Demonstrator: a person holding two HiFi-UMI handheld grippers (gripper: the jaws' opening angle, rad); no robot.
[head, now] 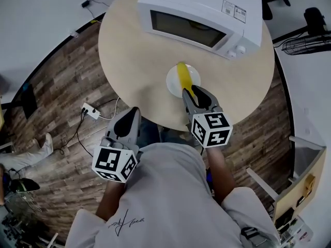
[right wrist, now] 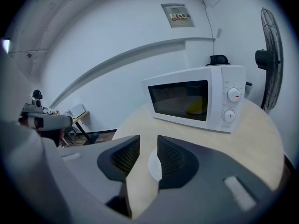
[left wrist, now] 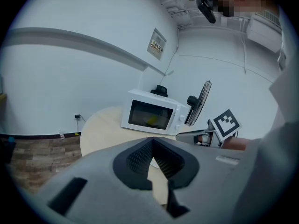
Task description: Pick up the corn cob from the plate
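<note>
Since the corn cob [head: 182, 76] lies lengthwise on the white plate [head: 170, 82] w/ one end pointing at the person, the right gripper [head: 195, 92] is lined up along it from the near side; its tips are over the plate's near rim, right at the cob's near end, though whether they touch it I can't tell. Its jaws stand apart, nothing pinched btwn them; its own view shows only bare table and a slice of plate in the gap, no cob yet, so the grasp isn't made. That opening looks wide enough to straddle the cob, prob. why it's held so; next move, as I judge it, is fwd and down until the pads flank the cob, then squeeze. The plate sits just in front of the microwave [head: 201, 14] on the round table [head: 129, 50], so the person's side is the one clear lane in; overshooting could shove the plate toward the oven door. The left gripper [head: 133, 112] hangs off the table's near edge, well apart from the plate, jaw tips together on nothing — parked out of the way, not needed for a one-handed pick.
</note>
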